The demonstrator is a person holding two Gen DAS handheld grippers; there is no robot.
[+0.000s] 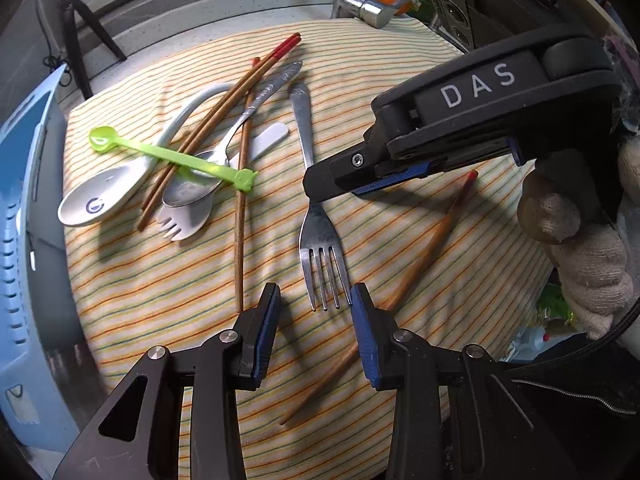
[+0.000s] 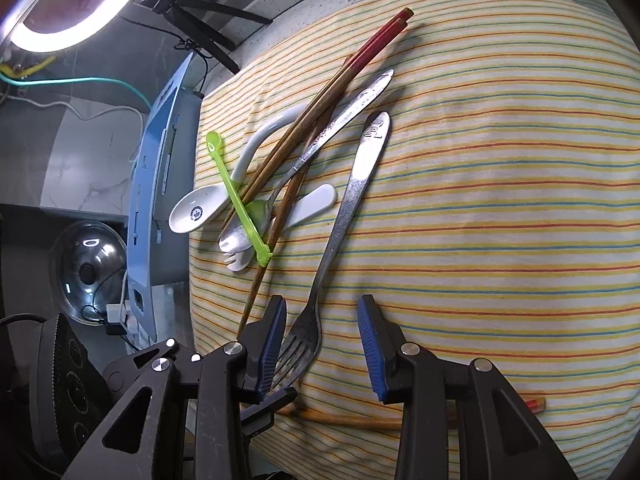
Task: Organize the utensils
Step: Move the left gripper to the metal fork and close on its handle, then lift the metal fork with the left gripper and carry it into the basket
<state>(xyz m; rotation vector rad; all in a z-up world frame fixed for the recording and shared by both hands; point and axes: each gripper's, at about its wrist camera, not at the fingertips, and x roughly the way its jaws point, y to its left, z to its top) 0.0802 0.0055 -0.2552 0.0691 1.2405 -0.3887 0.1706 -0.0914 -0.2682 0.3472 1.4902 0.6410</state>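
On the striped cloth [image 1: 400, 128], as the left wrist camera saw it, a metal fork [image 1: 316, 216] lay with its tines pointing toward the left gripper [image 1: 316, 304], whose jaws stood spread and empty, the tine tips between the two pads. The right gripper [image 1: 340, 190], held by a gloved hand [image 1: 580, 240], hovered over the fork's neck; its jaws looked slightly parted with nothing pinched. A lone chopstick [image 1: 400, 292] ran diagonally beneath it. To the left lay a heap: a white ceramic spoon [image 1: 104, 196], a green plastic stirrer [image 1: 168, 156], a metal spoon [image 1: 240, 128], a white spork [image 1: 188, 224] and red-tipped chopsticks [image 1: 240, 84].

From the right wrist camera, the right gripper [image 2: 322, 340] showed its jaws spread, the fork [image 2: 340, 220] head lying between them, nearer the left pad, ungripped. The heap sat beyond on the cloth [image 2: 500, 160], beside a blue rack [image 2: 160, 168]. The lone chopstick [image 2: 348, 420] crossed below the pads.
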